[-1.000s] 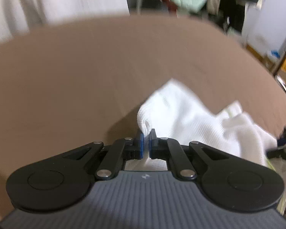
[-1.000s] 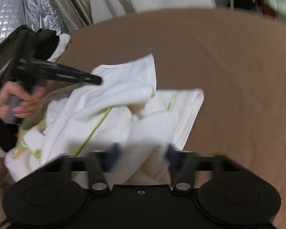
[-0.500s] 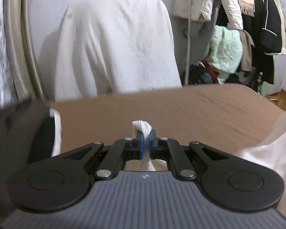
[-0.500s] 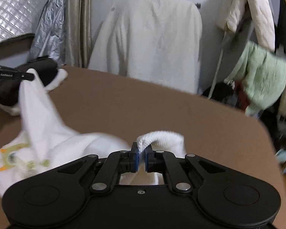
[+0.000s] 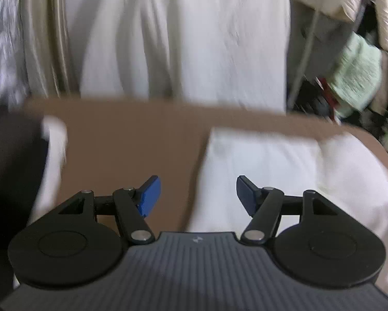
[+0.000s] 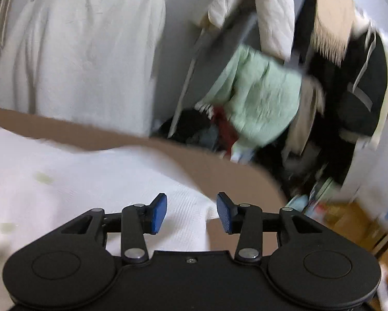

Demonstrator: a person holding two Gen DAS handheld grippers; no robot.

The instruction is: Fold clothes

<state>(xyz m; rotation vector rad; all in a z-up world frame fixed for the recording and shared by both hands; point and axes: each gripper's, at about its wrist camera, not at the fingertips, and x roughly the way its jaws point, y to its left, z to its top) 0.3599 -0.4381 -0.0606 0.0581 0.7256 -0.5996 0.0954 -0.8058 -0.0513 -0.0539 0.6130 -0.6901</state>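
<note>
On the left, the left gripper (image 5: 197, 195) is opening, nothing between its blue pads. To its right the white garment (image 5: 271, 171) lies spread on the brown table (image 5: 131, 140). Farther right, the right gripper (image 6: 191, 213) is opening too, over the cloth's corner. Through the blur, it looks laid out flat, with folding yet to come.

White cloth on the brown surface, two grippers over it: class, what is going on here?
A person with a gripper in each hand is folding a white cloth on a brown surface. Both the left gripper and right gripper are opening, with nothing pinched. The cloth lies spread flat beneath them.
</note>
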